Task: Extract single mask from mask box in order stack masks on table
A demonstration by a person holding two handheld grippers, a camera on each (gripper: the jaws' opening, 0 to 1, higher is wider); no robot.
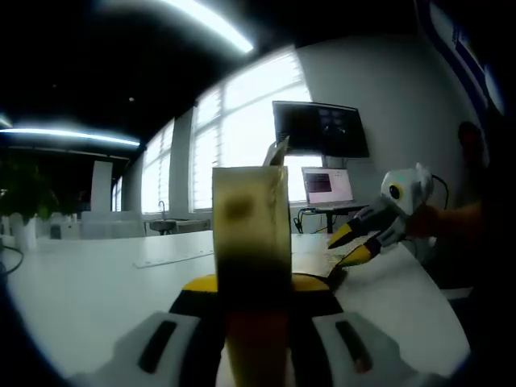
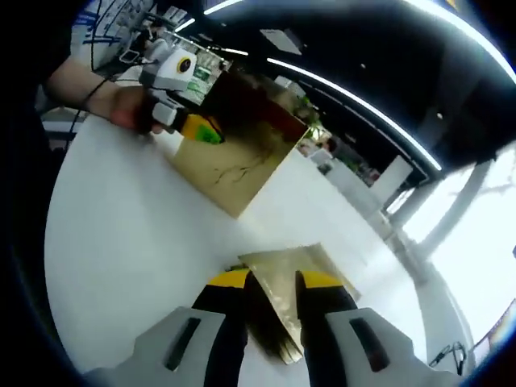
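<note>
Left gripper view: left claw (image 1: pixel 256 292) at bottom centre is clenched on the mask box (image 1: pixel 251 242), which stands upright between its jaws, above the white counter (image 1: pixel 89 282). Right of centre, the right claw (image 1: pixel 351 244) holds a mask edge. Further back, a laptop (image 1: pixel 326 187) and a monitor (image 1: pixel 320 129) by the windows.

Right gripper view: right claw (image 2: pixel 270 284) at bottom centre grips a flat mask (image 2: pixel 298 274). Upper left, the box (image 2: pixel 242 141) in the other claw, held by a hand (image 2: pixel 121 105).
</note>
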